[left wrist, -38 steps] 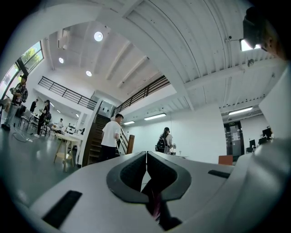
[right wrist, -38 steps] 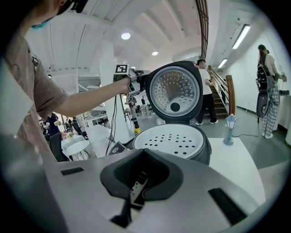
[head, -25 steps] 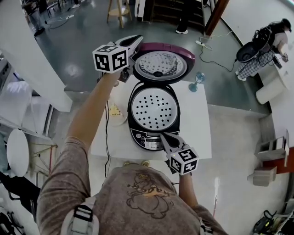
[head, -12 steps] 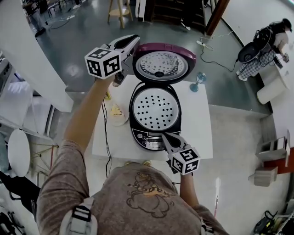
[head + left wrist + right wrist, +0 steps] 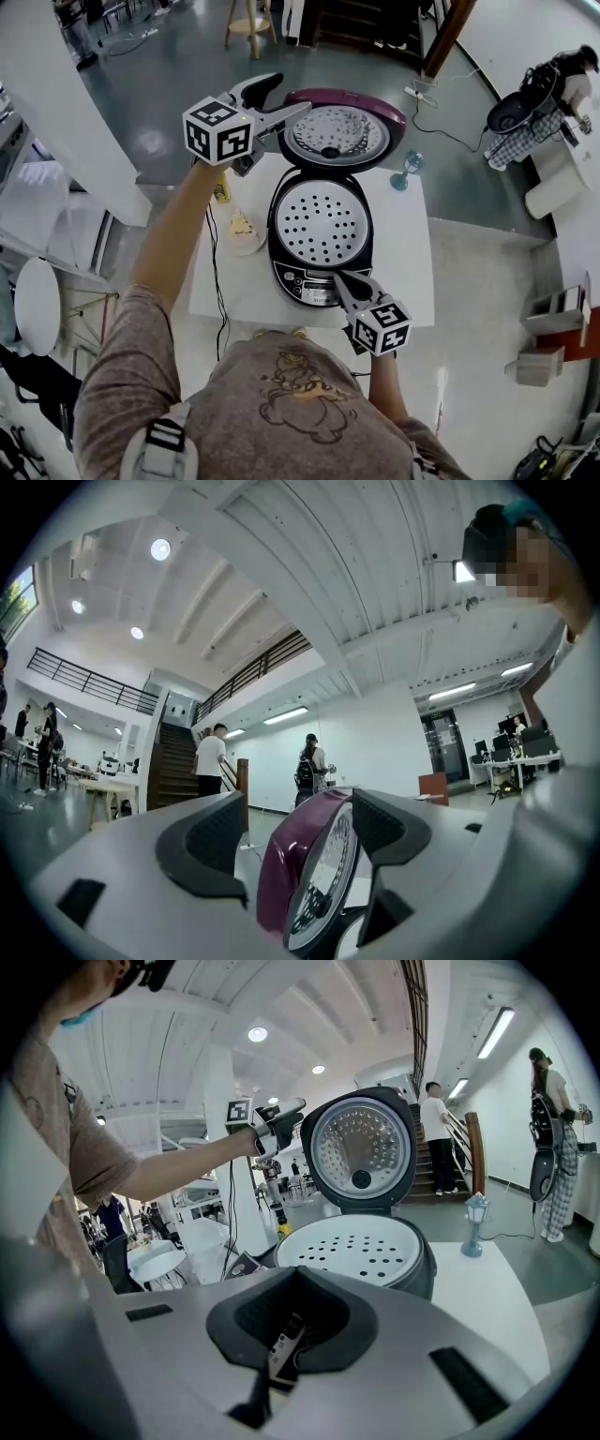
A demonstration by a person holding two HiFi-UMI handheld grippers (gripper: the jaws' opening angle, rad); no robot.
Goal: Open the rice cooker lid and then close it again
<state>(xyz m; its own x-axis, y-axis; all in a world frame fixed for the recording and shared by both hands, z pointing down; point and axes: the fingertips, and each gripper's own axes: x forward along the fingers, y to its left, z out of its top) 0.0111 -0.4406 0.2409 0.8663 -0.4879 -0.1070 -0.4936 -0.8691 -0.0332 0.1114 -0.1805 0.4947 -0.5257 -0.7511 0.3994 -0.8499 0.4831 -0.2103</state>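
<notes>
The rice cooker (image 5: 319,225) stands on the white table (image 5: 408,253) with its maroon lid (image 5: 337,131) raised upright; a perforated steam tray (image 5: 352,1246) fills the pot. My left gripper (image 5: 289,96) is at the lid's left rim and its jaws are opening. In the left gripper view the lid's edge (image 5: 314,874) stands between the two pads with a gap on each side. My right gripper (image 5: 339,278) is shut, its tip at the cooker's front control panel (image 5: 305,281). From the right gripper view, the lid (image 5: 361,1152) faces me and the left gripper (image 5: 286,1115) is beside it.
A plate with food (image 5: 242,230) and a yellow bottle (image 5: 221,190) sit left of the cooker. A small blue goblet (image 5: 405,167) stands at the table's far right corner. A cable (image 5: 217,281) runs down the table's left edge. People stand near the stairs (image 5: 211,761).
My left gripper's jaws, shut in the earlier frames, now stand spread around the lid's left rim, and the hand has shifted slightly right. The lid stays upright; the right gripper has not moved.
</notes>
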